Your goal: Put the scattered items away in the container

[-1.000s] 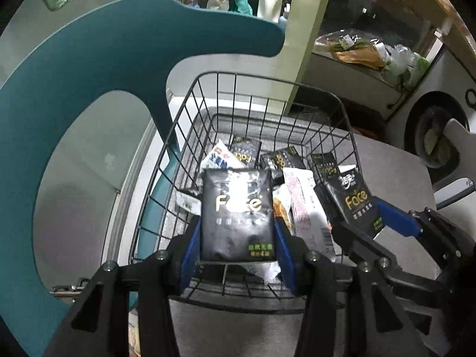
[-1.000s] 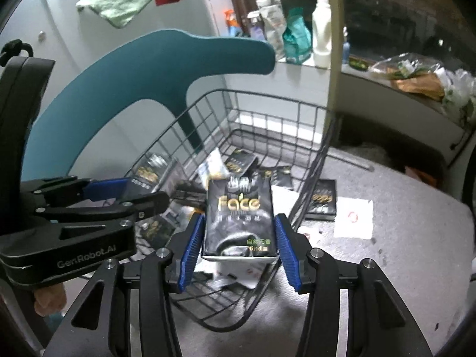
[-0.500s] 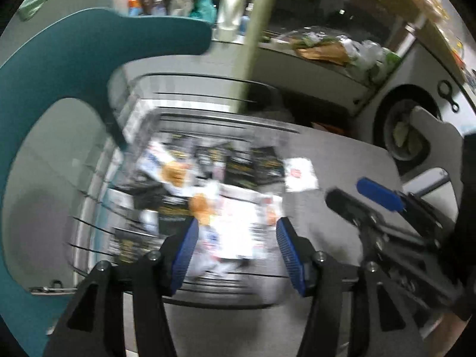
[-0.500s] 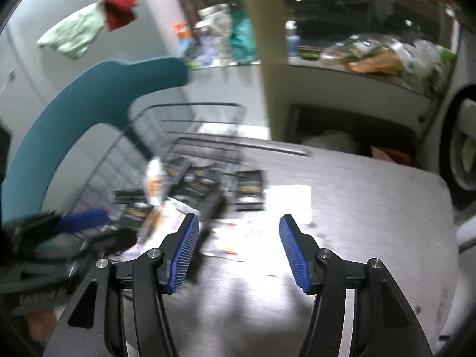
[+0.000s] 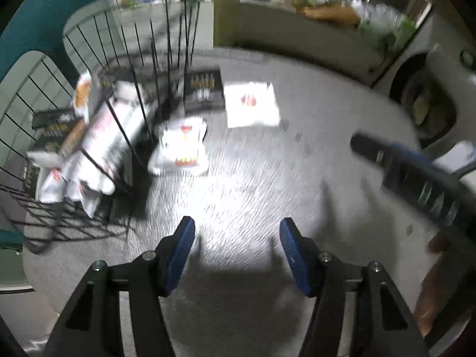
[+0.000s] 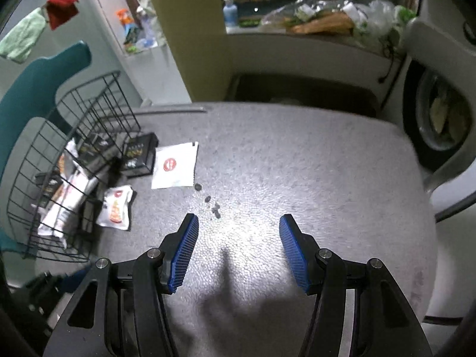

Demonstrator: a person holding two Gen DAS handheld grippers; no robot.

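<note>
Our left gripper (image 5: 236, 238) is opening and empty; our right gripper (image 6: 238, 239) gapes, empty. Three packets lie beside the wire basket (image 6: 38, 160): black pack (image 6: 139, 154), white sachet (image 6: 174, 165), snack pouch (image 6: 116, 206). The flat sachet may slip from our pads.

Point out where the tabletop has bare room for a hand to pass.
Bare: the grey table right of the white sachet, out to its far and right edges. Crowded: beside the wire basket, where the black pack and snack packet lie.

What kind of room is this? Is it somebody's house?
Probably a home laundry or utility corner. A front-loading washing machine stands beside the grey table, cleaning bottles sit on a shelf, and cloths hang on the wall.
</note>
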